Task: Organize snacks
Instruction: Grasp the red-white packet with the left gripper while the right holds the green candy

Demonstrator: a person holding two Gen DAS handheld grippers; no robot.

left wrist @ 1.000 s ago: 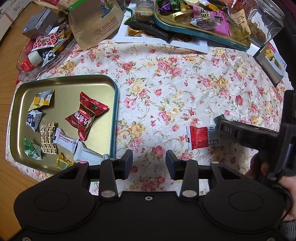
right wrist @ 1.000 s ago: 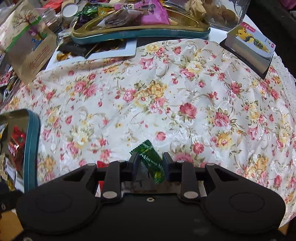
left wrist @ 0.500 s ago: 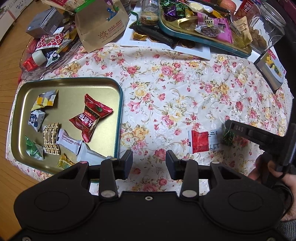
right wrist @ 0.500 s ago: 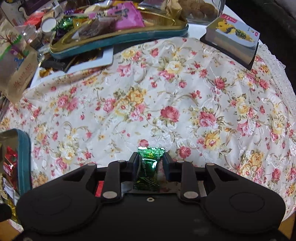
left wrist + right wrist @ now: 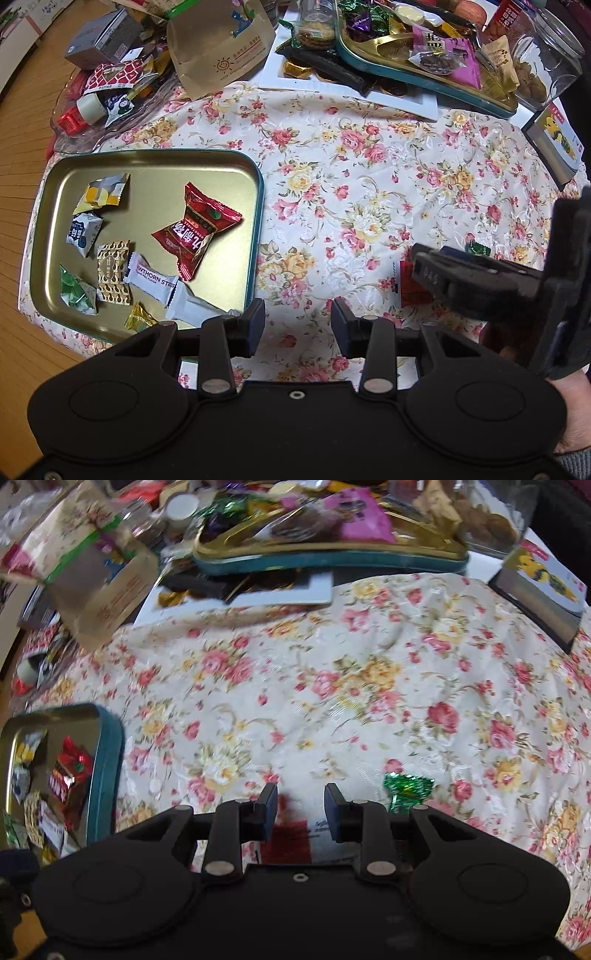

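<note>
A gold tray with a teal rim (image 5: 147,177) lies at the left on the floral cloth and holds several wrapped snacks, among them a red candy (image 5: 195,232) and a white hawthorn strip (image 5: 155,282). The tray also shows in the right wrist view (image 5: 107,760). My left gripper (image 5: 297,325) is open and empty beside the tray's near right corner. My right gripper (image 5: 299,812) is open over a red and white packet (image 5: 291,836) on the cloth. A green foil candy (image 5: 406,788) lies on the cloth just right of it. The left wrist view shows the packet (image 5: 408,286) and the green candy (image 5: 479,249) partly hidden by the right gripper.
At the back stand a second teal-rimmed tray heaped with snacks (image 5: 424,70), a brown paper bag (image 5: 221,48), a glass jar of cookies (image 5: 543,62), a white board (image 5: 354,96) and a small box (image 5: 554,144). A glass dish of snacks (image 5: 103,99) sits back left.
My right gripper has opened and let go of the green candy, which now lies on the cloth. The gripper has swung left over the red and white packet. The left gripper barely moved.
</note>
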